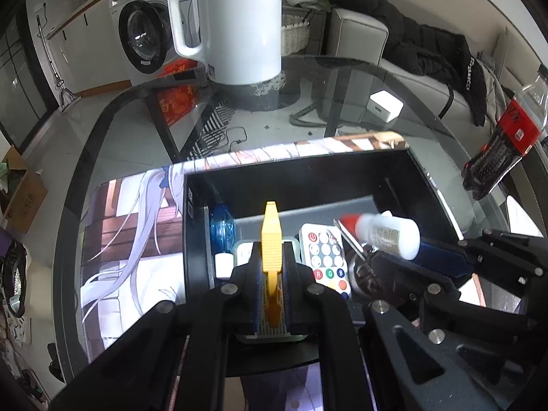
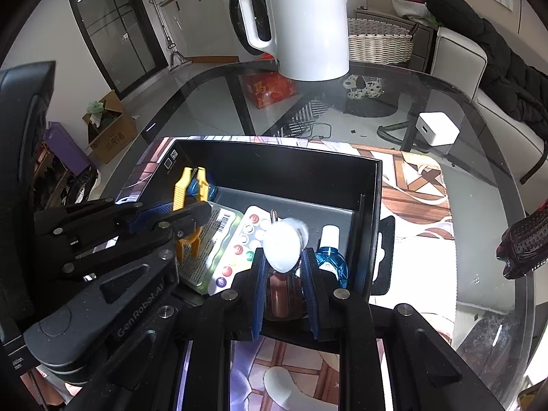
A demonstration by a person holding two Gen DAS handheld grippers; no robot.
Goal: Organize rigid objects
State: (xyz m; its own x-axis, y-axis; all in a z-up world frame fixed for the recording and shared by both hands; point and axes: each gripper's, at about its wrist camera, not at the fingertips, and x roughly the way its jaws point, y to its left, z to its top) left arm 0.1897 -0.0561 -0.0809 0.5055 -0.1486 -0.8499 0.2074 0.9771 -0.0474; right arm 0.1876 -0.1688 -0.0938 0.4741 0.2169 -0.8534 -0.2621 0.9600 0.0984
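You are holding 2 things above the black open-topped cardboard box (image 2: 371, 205). Your left gripper (image 1: 272, 274) is clamped on the yellow plastic tweezers (image 1: 271, 236): light, springy and thin, so they are likely to twist if you squeeze hard; you are gripping them across the ribbed middle, which looks like the sound place. Their long axis is running straight ahead toward the box's far wall, tips forward and slightly up. Your right gripper (image 2: 284, 274) is closed narrowly on the small white plastic bottle with a red cap (image 1: 383, 233), smooth, rounded and probably slippery. In the left wrist view its long axis is lying across the box, cap toward the white remote control with coloured buttons (image 1: 325, 257), which is resting on the box floor.
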